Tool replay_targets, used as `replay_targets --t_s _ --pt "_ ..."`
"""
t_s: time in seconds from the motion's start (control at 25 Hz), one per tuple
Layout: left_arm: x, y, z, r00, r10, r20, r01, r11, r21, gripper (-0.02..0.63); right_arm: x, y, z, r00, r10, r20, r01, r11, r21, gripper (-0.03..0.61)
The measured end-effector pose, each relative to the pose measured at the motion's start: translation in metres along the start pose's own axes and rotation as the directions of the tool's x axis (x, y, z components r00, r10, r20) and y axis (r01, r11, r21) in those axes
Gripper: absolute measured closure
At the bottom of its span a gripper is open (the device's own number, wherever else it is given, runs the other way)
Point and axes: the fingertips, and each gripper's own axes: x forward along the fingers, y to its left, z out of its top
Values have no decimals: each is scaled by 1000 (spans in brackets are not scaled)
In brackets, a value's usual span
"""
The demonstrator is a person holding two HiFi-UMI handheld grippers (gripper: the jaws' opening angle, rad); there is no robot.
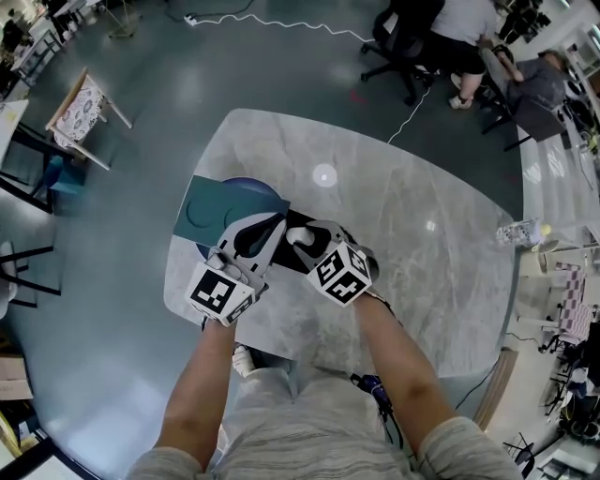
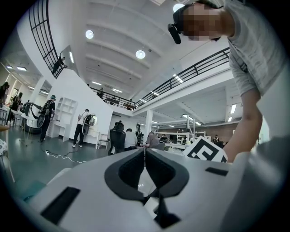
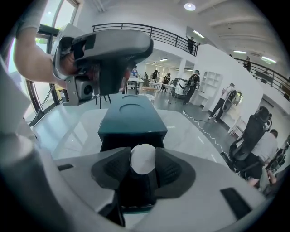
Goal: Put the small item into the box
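The grey marble-look table [image 1: 422, 281] has rounded corners. Its near edge runs just under the person's forearms, and its left edge curves in close beside the work.

The teal rectangular box [image 1: 216, 211] lies on the left part of the top, near that left edge. Its black inner tray [image 1: 284, 255] is slid out toward the person. A round recess marks the teal top.

The right gripper [image 3: 142, 170] pinches the small white rounded item [image 3: 142, 156] between its dark pads. It holds the item directly above the open tray, in front of the box's dark mouth.

The left gripper [image 2: 145, 158] has its jaws pressed together with nothing between them. It tips upward, so its own view looks at the ceiling and balcony rail. In the right gripper view it hangs over the box's far left side, just beside the path to the box. It is the only thing crowding the tray.

To the right of the box and beyond it, the tabletop is broad bare stone. A small pale object [image 1: 520, 232] near the far right edge is too small to make out.

On the dark floor around the table there are:
- a wooden-framed chair [image 1: 82, 108] to the left
- a white cable [image 1: 281, 23] snaking across the far side
- seated people on black office chairs [image 1: 403, 42] well off to the far right
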Motion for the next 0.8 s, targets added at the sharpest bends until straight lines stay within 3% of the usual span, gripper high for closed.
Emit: replay_targets --t_s 0.4,0.8 --pt "-1 0 2 1000 1 9 -1 1000 -13 592 14 10 -6 994 -1 -105 -18 983 -180 393" --pt "-8 3 2 1000 7 12 -7 1000 -19 592 19 10 -1 996 12 -86 -23 991 -133 390"
